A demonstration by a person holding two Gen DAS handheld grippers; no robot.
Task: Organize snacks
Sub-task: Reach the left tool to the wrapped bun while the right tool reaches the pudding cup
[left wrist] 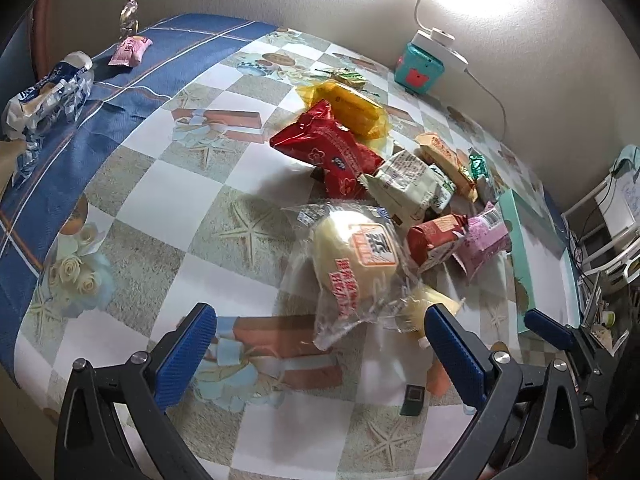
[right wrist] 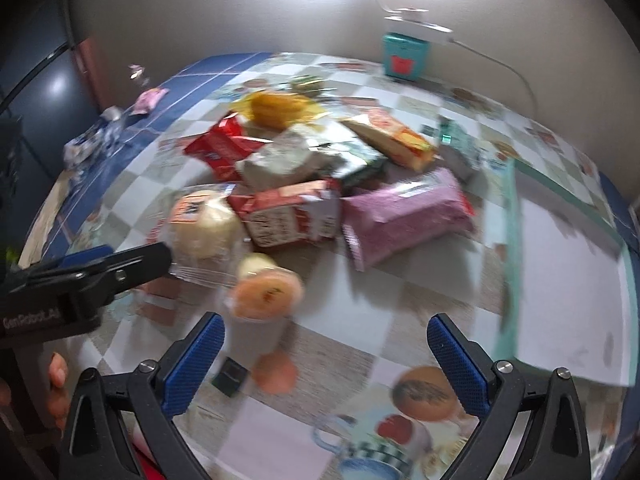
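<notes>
While both grippers are hanging over the checked tablecloth (left wrist: pixel 168 184) with their jaws spread wide and nothing between them, the thing that looks likeliest to be picked next is the bun in its clear wrapper (left wrist: pixel 352 256), which is lying just ahead of the left gripper (left wrist: pixel 320 344) and a little toward its right finger. Its long axis is running forward and slightly leftward from those jaws, so the wrapper's crinkled near end is pointing back almost into the gap, and a straight push forward would seem to bring it between the pads. The right gripper (right wrist: pixel 326 354) is sitting nearer the small orange-lidded cup (right wrist: pixel 266 292), which is standing just ahead of its left finger, outside the gap's centre line; from the left wrist view that cup is mostly hiding behind the left gripper's right finger. Beyond both, the heap of snacks is lying further forward: a red packet (left wrist: pixel 332 148), a yellow packet (left wrist: pixel 356 108), a pink packet (right wrist: pixel 404 216). To the right of the jaws a pale teal-rimmed tray (right wrist: pixel 516 240) is waiting, its far side cut off. The right wrist picture is smearing with motion, so labels there are unreadable, and whether the bun's wrapper is touching the cup I cannot tell.
</notes>
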